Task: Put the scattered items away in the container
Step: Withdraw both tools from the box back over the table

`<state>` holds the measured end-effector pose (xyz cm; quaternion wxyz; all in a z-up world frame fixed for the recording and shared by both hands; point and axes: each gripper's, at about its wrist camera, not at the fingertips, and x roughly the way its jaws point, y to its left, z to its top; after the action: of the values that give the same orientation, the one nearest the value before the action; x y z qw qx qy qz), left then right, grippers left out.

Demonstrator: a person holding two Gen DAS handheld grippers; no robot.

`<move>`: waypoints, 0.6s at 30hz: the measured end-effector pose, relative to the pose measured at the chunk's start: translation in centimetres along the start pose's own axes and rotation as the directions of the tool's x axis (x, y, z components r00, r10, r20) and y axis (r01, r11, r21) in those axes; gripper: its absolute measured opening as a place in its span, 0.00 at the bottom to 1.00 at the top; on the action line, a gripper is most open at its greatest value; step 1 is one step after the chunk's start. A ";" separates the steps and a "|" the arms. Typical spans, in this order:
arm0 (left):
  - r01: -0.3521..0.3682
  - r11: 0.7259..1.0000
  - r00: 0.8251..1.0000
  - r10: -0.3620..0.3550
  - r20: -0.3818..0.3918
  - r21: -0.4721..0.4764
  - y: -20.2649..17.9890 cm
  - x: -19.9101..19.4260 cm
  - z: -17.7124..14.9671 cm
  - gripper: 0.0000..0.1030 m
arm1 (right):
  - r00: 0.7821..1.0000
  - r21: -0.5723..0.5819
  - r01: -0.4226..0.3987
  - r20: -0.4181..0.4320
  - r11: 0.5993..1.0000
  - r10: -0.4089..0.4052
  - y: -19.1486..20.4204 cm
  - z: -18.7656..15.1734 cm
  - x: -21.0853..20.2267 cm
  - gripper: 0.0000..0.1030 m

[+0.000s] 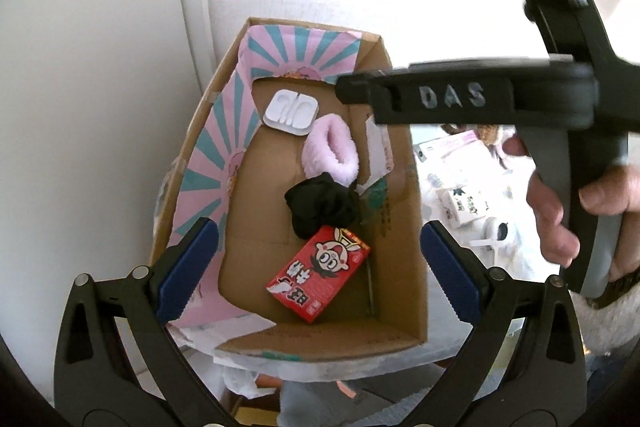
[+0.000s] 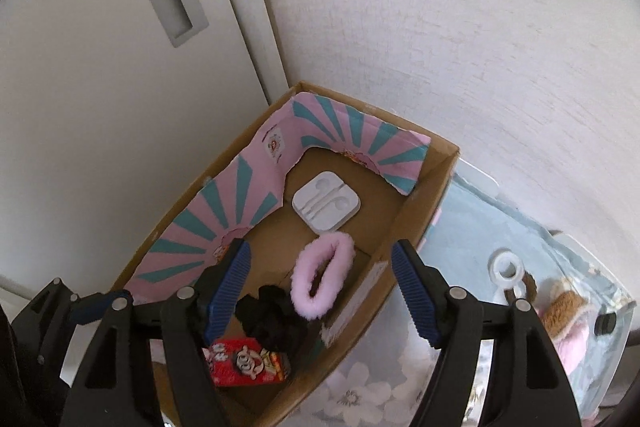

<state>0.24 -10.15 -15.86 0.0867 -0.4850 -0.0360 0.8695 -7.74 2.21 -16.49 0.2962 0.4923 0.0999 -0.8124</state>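
Note:
An open cardboard box with a pink-and-teal liner stands against the wall. On its floor lie a white earphone case, a pink fluffy scrunchie, a black scrunchie and a red snack carton. My left gripper hangs open above the carton, holding nothing. My right gripper is open and empty above the scrunchies. Its black body crosses the left wrist view, held by a hand.
Right of the box, on a pale blue floral cloth, lie a white plastic ring piece, a brown plush item and small packets. A white door with a recessed handle stands left of the box.

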 end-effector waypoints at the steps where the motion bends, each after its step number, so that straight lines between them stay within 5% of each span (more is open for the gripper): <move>1: 0.004 1.000 1.000 -0.004 0.004 0.001 -0.1 -0.3 0.0 0.98 | 1.000 0.006 -0.002 0.005 1.000 0.002 -0.1 -0.3 -0.5 0.67; 9: 0.014 0.999 0.999 -0.015 0.030 0.041 -2.3 -1.6 1.0 0.98 | 0.999 0.077 0.020 0.033 0.997 -0.023 -3.3 -3.3 -3.8 0.67; 18: 0.061 0.986 0.997 -0.068 0.041 0.152 -6.8 -2.2 1.9 0.98 | 0.985 0.227 0.140 0.066 0.964 -0.158 -11.4 -7.5 -10.3 0.67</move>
<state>0.55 -3.84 -12.08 0.1503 -0.4556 0.0124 0.8773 -5.32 18.75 -12.87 0.1815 0.4790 0.0331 -0.8582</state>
